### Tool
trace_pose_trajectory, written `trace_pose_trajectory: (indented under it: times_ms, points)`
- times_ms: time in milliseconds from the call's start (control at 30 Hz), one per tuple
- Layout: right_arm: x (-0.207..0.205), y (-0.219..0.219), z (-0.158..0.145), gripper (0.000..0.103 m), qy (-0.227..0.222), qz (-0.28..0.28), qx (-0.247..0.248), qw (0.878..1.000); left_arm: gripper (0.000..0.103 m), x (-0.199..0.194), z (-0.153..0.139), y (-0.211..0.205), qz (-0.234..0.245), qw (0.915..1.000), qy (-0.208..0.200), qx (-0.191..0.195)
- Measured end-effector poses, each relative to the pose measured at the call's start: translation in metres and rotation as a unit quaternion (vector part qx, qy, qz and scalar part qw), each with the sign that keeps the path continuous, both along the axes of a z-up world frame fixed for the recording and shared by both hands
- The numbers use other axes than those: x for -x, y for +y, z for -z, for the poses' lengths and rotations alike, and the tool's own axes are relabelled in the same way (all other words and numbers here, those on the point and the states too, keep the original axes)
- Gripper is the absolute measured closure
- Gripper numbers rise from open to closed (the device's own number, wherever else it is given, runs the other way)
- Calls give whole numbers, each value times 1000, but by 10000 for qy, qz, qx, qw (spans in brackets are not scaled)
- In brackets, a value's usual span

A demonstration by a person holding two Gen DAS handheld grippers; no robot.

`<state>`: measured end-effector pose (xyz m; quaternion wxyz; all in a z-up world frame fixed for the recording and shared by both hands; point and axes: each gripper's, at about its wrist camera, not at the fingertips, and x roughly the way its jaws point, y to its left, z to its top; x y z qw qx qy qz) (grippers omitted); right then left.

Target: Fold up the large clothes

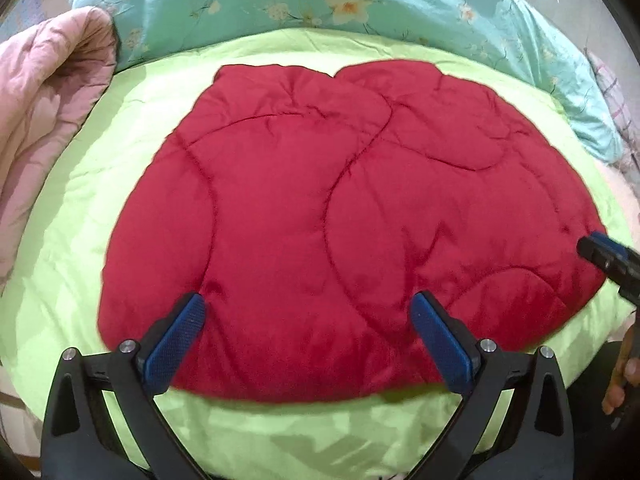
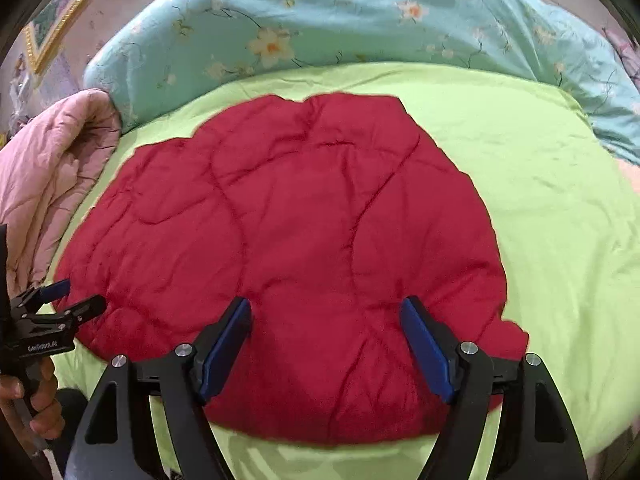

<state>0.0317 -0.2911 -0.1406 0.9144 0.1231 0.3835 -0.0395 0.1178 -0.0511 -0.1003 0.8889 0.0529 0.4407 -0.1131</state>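
Hovering over the red quilted garment point(image 1: 340, 216), lying spread flat on the green bedcover point(image 1: 120, 152). Left tool point(image 1: 308, 320) gaping wide, right tool point(image 2: 326, 320) gaping too, both gripping nothing. Likely readying the fold; next, pinching the near hem.

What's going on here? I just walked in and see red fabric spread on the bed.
A person holds a two-finger gripper in each hand above a quilted red padded garment lying folded on a lime-green bedsheet. The left gripper and right gripper both stand open with nothing between their pads, poised over the garment's near edge. A pink quilted blanket and a teal floral duvet lie bunched beyond.
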Motion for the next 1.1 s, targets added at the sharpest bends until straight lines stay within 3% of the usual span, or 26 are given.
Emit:
trace_pose_trajectory:
  times_ms: [133,233,533,1100]
  points:
    - [17,9,0,25,-38,-69,87,9999,0,11,-3,17,-231,9996,-39,147]
    - [16,8,11,25,97,-94,215,9997,0,4,10,20,-305,9995,72,18]
    - [8,0,32,25,168,-93,-9,9998,0,-13,32,17,-332,9992,209,47]
    - [39,13,-5,23,-48,-187,10,9998,0,24,-1,16,-189,9998,-61,-37]
